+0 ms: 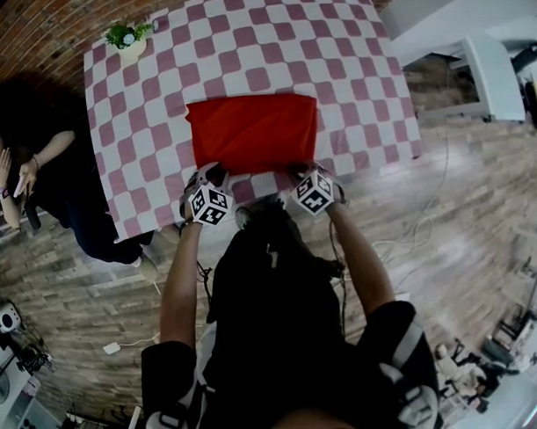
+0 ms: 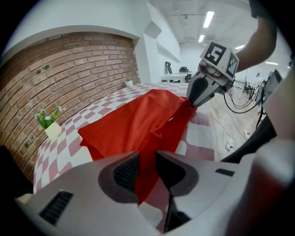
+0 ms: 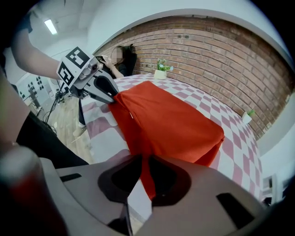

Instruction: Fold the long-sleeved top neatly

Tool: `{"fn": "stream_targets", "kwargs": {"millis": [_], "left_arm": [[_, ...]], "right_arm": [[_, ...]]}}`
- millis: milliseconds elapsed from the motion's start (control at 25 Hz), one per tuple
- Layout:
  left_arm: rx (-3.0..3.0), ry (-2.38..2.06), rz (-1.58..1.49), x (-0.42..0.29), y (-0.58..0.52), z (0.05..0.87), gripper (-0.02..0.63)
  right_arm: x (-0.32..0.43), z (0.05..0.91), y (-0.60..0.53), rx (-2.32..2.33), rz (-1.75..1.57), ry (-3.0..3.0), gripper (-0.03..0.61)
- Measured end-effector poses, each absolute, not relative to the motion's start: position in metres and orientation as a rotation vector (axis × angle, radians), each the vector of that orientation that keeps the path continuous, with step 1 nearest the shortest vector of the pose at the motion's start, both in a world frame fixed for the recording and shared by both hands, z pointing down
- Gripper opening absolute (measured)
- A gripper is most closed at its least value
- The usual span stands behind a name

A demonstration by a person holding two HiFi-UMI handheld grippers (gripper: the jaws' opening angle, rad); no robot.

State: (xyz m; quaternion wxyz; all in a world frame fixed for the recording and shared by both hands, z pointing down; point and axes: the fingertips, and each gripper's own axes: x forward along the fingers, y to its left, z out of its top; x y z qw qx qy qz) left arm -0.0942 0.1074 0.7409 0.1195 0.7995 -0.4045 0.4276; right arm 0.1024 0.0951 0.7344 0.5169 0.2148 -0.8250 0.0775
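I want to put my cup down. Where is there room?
Bare tablecloth lies beyond the red top and to its right. Its left is free too, up to the potted plant. The near edge is crowded: left gripper and right gripper meet the top there.

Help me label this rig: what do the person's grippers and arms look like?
The left gripper and right gripper are grey moulded shells with dark pads. Each carries a white cube printed with black square markers. The person wears a black short-sleeved top.
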Motion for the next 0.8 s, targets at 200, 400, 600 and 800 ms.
{"fn": "stream_targets", "kwargs": {"millis": [200,400,600,800], "left_arm": [[2.332,-1.245,1.055,-0.092,0.110,0.708,0.114],[2.288,-1.371,0.789,-0.094,0.114,0.651,0.095],[2.111,-1.510,0.543,-0.101,0.121,0.607,0.008],[1.933,-1.685,0.442,-0.110,0.114,0.585,0.008]], "right_arm": [[0.092,0.687,0.090,0.607,0.261,-2.091,0.061],[0.070,0.621,0.072,0.713,0.290,-2.250,0.061],[0.048,0.569,0.053,0.688,0.331,-2.409,0.048],[0.022,0.539,0.032,0.597,0.274,-2.467,0.020]]}}
